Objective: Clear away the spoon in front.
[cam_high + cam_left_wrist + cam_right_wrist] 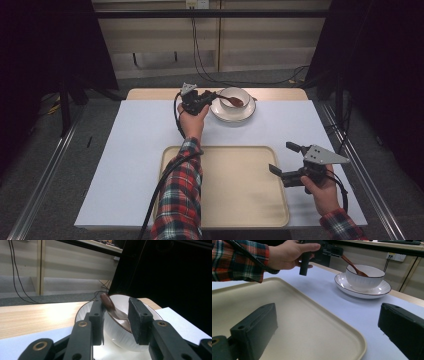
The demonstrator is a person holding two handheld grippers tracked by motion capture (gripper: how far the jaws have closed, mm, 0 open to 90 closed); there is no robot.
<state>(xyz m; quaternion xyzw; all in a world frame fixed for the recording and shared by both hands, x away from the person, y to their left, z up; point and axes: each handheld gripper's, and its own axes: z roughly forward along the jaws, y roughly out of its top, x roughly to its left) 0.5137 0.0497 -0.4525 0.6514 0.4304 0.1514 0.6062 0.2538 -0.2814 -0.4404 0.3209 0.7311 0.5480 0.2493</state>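
High view: left hand-held gripper [209, 96] reaches to bowl [234, 98] at counter's [135, 145] far edge | Left gripper view: jaws parted around brown spoon [111, 308] handle, contact unclear | Right gripper view: right hand-held gripper [329, 330] wide apart over tray [312, 332].

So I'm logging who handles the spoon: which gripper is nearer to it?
Left. The left gripper is at the brown spoon handle by the bowl; the right gripper hovers open over the tray's right edge, well away.
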